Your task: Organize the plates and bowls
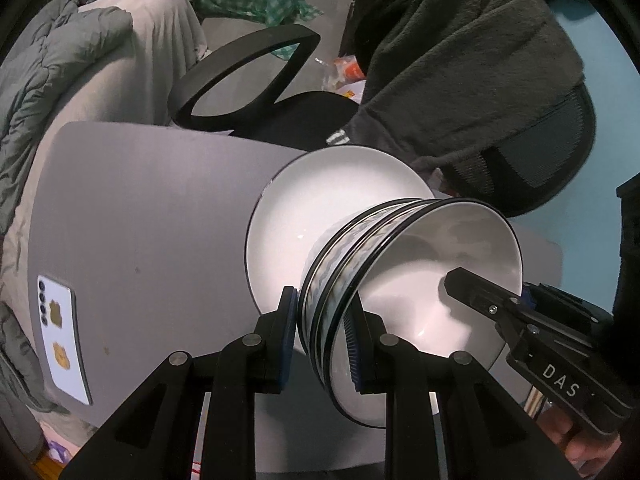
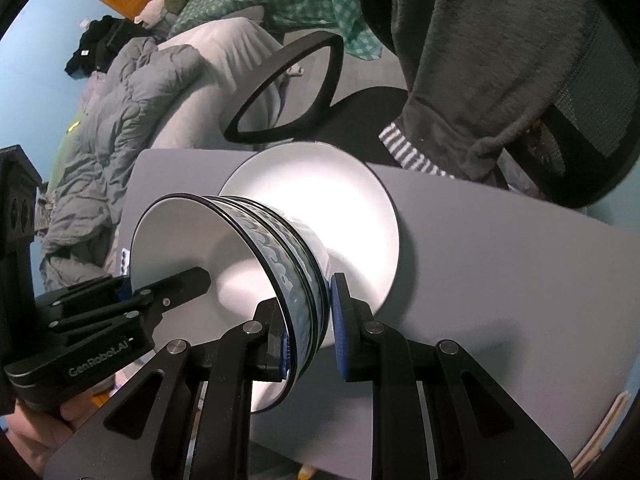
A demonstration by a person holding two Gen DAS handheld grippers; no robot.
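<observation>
Two nested white bowls (image 1: 404,280) with black rims and a blue wave band stand on a white plate (image 1: 320,200) on the grey table (image 1: 152,208). My left gripper (image 1: 325,336) straddles the near rim of the bowls, one finger outside and one inside, closed on it. My right gripper (image 2: 308,320) grips the opposite rim of the bowls (image 2: 240,256) the same way, above the plate (image 2: 320,184). Each gripper shows in the other's view, with a finger (image 1: 472,288) inside the top bowl.
A white phone (image 1: 60,332) lies on the table's left side. Beyond the far edge stands a black office chair (image 1: 256,80) draped with a dark fleece (image 1: 460,60). A grey duvet (image 2: 132,128) and bed lie to the left.
</observation>
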